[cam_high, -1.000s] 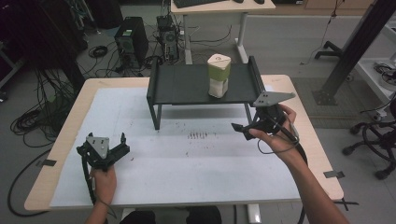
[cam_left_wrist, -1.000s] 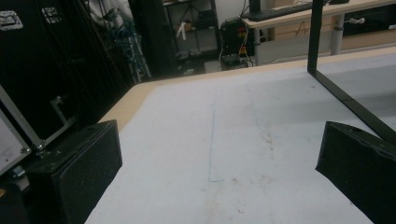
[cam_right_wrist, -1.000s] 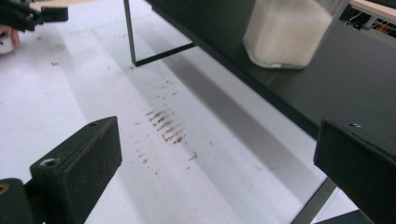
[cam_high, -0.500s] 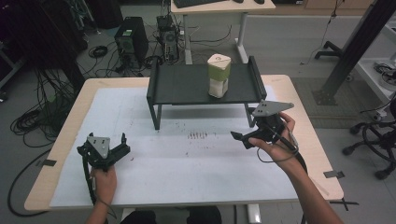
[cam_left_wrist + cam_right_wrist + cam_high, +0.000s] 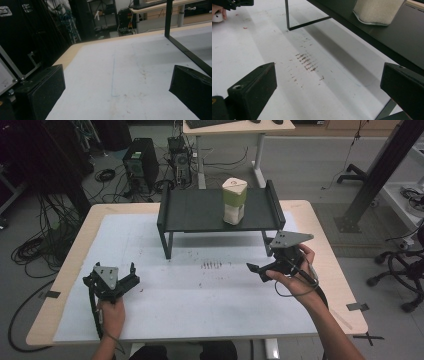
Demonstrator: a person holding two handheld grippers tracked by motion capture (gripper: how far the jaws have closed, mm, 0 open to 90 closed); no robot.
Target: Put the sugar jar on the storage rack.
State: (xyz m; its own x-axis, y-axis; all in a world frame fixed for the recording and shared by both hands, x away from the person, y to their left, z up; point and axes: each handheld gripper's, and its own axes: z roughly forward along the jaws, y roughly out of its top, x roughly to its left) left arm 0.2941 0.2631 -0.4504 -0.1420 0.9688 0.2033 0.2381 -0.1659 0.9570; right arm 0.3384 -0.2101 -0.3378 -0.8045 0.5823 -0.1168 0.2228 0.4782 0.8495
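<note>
Two black two-jaw grippers are held above a white-covered table, one in each of a person's hands. The left gripper [image 5: 131,279] sits low at the table's near left corner area, its jaws spread wide with nothing between them; its own view shows bare white table cover [image 5: 130,75] between the two black jaws. The right gripper [image 5: 256,271] is held at the right side of the table, just in front of the shelf's right leg, pointing left across the table. Its jaws are also spread wide and hold nothing. The person's right hand [image 5: 295,275] wraps its handle, and a grey three-cornered plate sits on top.

One low black metal shelf with raised end walls [image 5: 200,212] stands at the far middle of the table. One carton with a green band and pale lower half [image 5: 234,200] stands upright on it, right of centre, well apart from both grippers. One patch of small brown marks [image 5: 307,62] stains the cover between the right gripper's jaws.
</note>
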